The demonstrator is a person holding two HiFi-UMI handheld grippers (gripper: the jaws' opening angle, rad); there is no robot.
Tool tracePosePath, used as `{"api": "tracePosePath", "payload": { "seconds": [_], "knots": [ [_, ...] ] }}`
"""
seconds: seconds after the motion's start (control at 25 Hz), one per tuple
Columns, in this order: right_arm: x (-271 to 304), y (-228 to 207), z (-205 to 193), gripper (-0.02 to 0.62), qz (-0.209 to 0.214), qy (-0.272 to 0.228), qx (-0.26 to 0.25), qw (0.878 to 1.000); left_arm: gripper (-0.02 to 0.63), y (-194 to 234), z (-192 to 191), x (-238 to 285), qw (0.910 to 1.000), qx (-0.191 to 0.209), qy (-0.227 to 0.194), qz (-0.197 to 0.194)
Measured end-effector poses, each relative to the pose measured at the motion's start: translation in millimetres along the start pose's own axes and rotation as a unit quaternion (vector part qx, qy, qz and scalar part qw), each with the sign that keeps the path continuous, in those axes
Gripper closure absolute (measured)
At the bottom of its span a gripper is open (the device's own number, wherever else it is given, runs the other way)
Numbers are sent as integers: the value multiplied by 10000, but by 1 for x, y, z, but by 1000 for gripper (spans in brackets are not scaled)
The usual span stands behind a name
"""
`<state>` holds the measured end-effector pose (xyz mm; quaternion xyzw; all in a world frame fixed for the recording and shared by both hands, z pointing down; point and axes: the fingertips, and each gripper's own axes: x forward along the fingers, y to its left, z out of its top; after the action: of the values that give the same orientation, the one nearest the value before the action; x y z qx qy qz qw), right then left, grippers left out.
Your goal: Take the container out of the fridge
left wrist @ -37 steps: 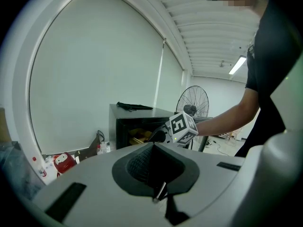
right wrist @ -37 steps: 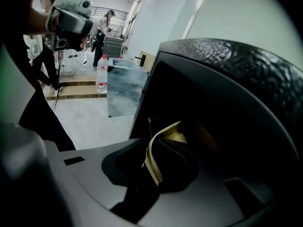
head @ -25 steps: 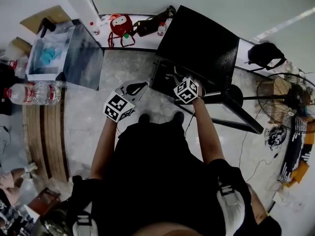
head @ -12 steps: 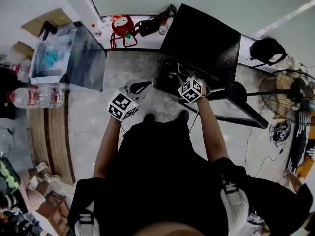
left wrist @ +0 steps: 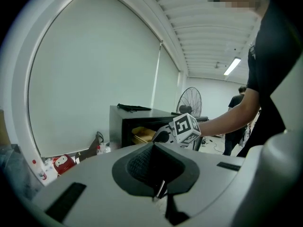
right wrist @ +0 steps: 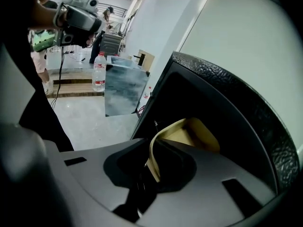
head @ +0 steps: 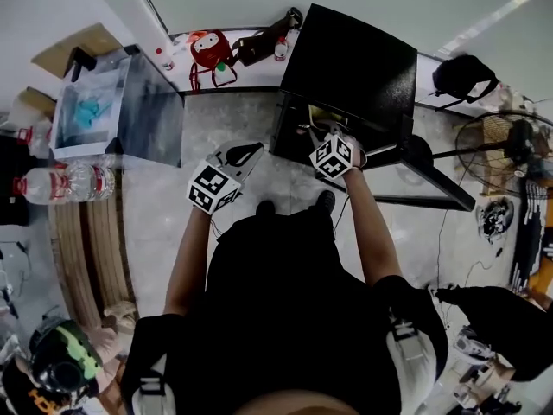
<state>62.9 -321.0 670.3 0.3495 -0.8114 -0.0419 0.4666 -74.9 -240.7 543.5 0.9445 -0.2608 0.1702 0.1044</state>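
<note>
The small black box-shaped fridge (head: 354, 59) stands on the pale floor in front of the person, its mouth open toward them. The shallow tan plastic container (head: 321, 115) is inside it, just within the lower front edge.

The right gripper (head: 320, 134) reaches down into that opening. In the right gripper view its tongs (right wrist: 151, 157) are clamped on the near rim of the container (right wrist: 194, 136), and the thin wall runs straight into the gap between the pads. The dark textured frame of the fridge (right wrist: 232, 98) arches close above. The left gripper (head: 244, 154) hangs over the floor, well apart from the fridge, and in its own view the tongs (left wrist: 157, 174) sit together with nothing between them.

I judge the grip made and the pull-out as the step in hand; the container has not yet cleared the fridge.

- The hold is on one edge only, so the far end may droop once it leaves its support, and the rim may then twist or slide out of the pads.
- The thin plastic wall could flex under the pinch and loosen the hold.
- A rising or tilted pull could knock the far edge against the fridge frame above, since the gap looks tight.
- The contents cannot be made out; anything loose inside would shift toward the low end.
- The left gripper is too far off to steady the container's underside
</note>
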Motion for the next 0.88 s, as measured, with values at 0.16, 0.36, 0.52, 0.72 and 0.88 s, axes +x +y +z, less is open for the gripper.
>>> {"api": "tracePosePath", "payload": {
  "seconds": [0.16,0.36,0.52,0.72,0.88],
  "knots": [
    [-3,9,4,554,-63,41,-38,10000,594,0,-4,-5,9999,60,13,-96],
    [-6,19,9,554,-17,-43,37,10000,592,2,-3,-10,10000,57,-63,-7],
    [-10,20,5,554,29,-54,92,9999,594,-8,-3,-8,10000,19,-33,8],
    [-21,19,2,554,60,-133,137,9998,592,-26,-2,0,10000,-38,40,-31],
    [-32,22,-9,554,99,-133,178,9997,594,-48,-1,11,9999,-8,135,-105]
  ]
}}
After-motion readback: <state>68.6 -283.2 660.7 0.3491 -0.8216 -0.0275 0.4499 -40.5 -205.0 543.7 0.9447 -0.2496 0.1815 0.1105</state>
